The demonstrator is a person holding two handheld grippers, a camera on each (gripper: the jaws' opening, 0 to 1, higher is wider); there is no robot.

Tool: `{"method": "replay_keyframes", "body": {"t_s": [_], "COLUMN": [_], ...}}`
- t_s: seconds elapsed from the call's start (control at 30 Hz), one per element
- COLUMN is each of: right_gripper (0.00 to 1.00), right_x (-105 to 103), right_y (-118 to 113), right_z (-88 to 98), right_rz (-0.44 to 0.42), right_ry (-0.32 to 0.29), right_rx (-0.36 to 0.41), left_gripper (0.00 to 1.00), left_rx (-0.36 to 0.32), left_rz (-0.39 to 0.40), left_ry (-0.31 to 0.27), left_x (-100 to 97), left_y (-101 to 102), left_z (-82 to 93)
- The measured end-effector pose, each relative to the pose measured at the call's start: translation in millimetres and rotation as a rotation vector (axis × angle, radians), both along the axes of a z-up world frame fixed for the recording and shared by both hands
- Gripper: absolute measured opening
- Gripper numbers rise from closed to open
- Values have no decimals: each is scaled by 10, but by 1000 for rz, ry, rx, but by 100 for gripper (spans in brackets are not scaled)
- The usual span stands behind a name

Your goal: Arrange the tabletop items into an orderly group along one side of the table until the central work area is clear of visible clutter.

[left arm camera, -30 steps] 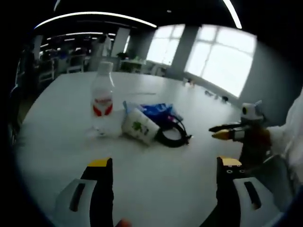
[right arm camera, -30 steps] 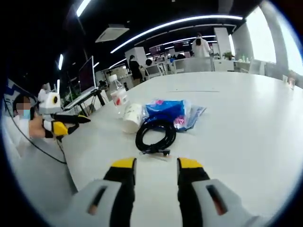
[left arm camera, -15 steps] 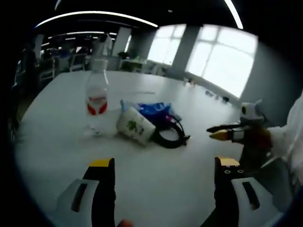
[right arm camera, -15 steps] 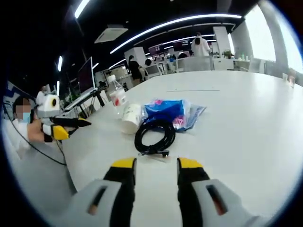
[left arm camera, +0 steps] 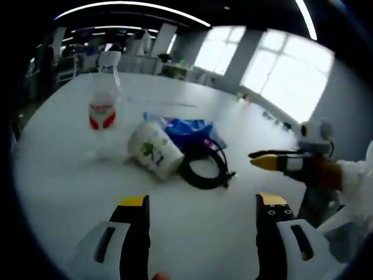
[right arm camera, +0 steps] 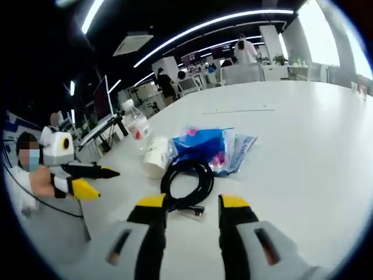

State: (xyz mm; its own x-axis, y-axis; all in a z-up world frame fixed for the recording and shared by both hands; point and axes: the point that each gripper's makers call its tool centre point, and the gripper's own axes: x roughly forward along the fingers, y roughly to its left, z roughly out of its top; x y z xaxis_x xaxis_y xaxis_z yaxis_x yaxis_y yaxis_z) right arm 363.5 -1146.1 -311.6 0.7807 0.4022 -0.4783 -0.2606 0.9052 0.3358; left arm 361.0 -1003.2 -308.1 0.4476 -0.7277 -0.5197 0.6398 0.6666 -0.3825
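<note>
left hand-held gripper (left arm camera: 199, 205): jaws spread wide, yellow-tipped, nothing between them, held level. in the right gripper view it sits at the left edge (right arm camera: 99, 181), jaws parted, a hand (right arm camera: 42, 181) wrapped round its body. right hand-held gripper (right arm camera: 189, 205): jaws a narrow gap apart, nothing held; in the left gripper view (left arm camera: 263, 159), pointing left.

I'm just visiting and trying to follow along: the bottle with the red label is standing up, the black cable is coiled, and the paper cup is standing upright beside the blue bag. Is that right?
Not quite. The paper cup is lying on its side, not standing, as the left gripper view shows. The rest holds: the bottle with the red label stands upright, the black cable is coiled, and the cup lies beside the blue bag.
</note>
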Motion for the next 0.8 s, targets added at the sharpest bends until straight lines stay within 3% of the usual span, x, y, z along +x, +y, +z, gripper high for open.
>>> {"method": "replay_keyframes", "body": {"t_s": [0.3, 0.47, 0.8], "right_gripper": [32, 32, 32], "right_x": [273, 309, 266], "right_y": [60, 78, 113], "right_z": [-146, -228, -427], "right_rz": [10, 4, 19], "right_ry": [53, 71, 117], "right_rx": [-7, -10, -5], "left_gripper": [63, 61, 55], "left_rx": [-6, 41, 72], "left_rz": [87, 103, 134], "left_ry": [65, 45, 74], "left_x": [191, 287, 316], "left_y": [-305, -307, -421], "left_z": [-172, -234, -419]}}
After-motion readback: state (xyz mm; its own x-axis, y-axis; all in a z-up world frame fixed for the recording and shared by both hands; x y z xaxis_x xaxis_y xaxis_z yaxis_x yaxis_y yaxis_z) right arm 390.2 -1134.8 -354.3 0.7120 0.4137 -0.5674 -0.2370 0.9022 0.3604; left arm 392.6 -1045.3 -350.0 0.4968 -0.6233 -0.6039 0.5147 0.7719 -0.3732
